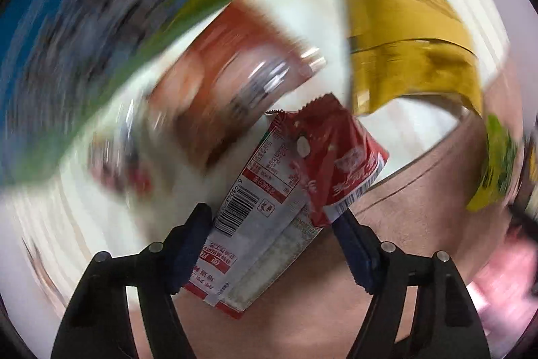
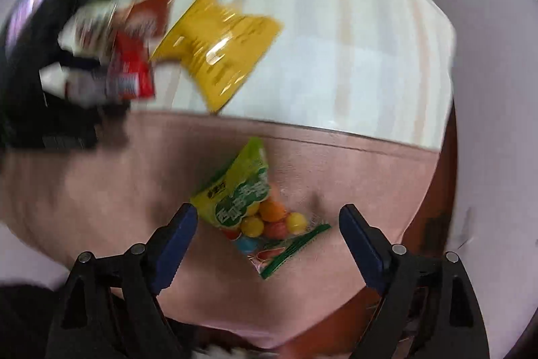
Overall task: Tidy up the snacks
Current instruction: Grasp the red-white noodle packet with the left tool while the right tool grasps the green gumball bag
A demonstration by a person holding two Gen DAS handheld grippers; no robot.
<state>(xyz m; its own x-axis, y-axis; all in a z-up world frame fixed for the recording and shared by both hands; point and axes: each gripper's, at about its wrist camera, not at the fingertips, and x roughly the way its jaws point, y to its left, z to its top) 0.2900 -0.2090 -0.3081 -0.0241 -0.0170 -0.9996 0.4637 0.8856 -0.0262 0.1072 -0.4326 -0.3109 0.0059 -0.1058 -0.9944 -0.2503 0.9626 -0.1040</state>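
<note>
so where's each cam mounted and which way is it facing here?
Left wrist: on the left gripper, looking down along its fingers at red snack packets pressed between them; only the gripper shows.
Right wrist: on the right gripper, looking down at a candy bag lying free between open fingers on the pink surface.
Shared: the yellow packet, pink surface, white striped surface.

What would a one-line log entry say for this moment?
left gripper: shut on red packets | right gripper: open around candy bag | surface: pink cloth

Glossy foil yellow packet [image 2: 222, 56]; clear shiny plastic candy bag [image 2: 259, 211] on matt pink cloth [image 2: 353, 177]; pale wood tabletop [image 2: 336, 56].
</note>
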